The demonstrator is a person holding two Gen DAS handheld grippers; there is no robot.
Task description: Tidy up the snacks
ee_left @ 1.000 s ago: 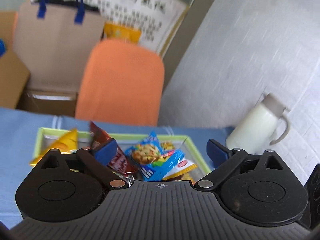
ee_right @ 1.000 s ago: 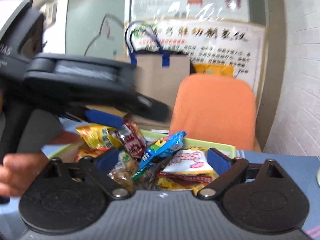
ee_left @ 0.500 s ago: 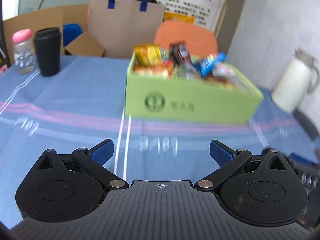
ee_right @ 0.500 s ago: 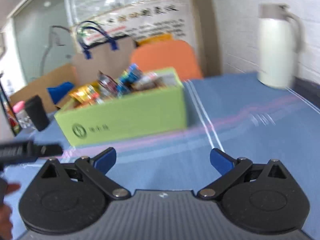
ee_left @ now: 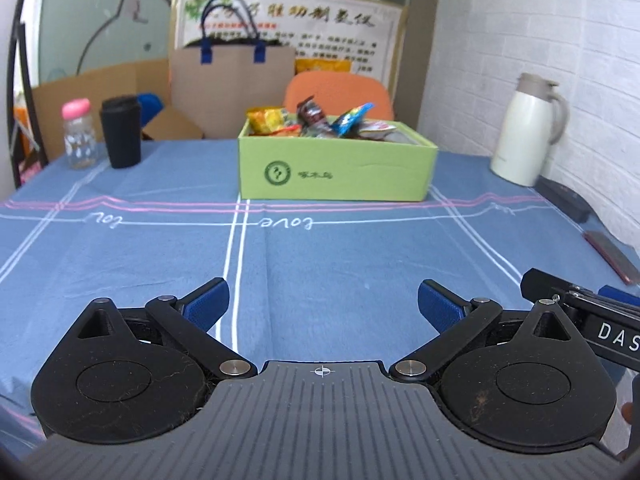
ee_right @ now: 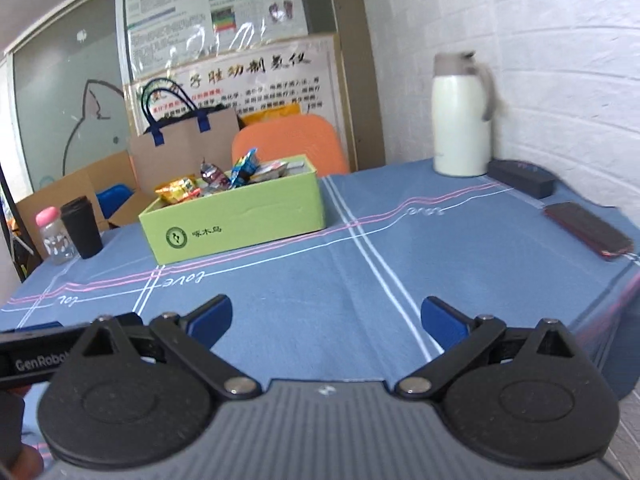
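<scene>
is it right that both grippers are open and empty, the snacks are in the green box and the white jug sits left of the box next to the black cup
Not quite. The white jug stands to the right of the green box, near the brick wall, as the left wrist view shows; the black cup is on the left. The rest holds: the left gripper and right gripper are open and empty, snacks in the box.

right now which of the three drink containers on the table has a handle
The tall white thermal jug at the table's right side, with a curved side handle. The clear pink-capped bottle and black lidded cup on the left have none.
</scene>
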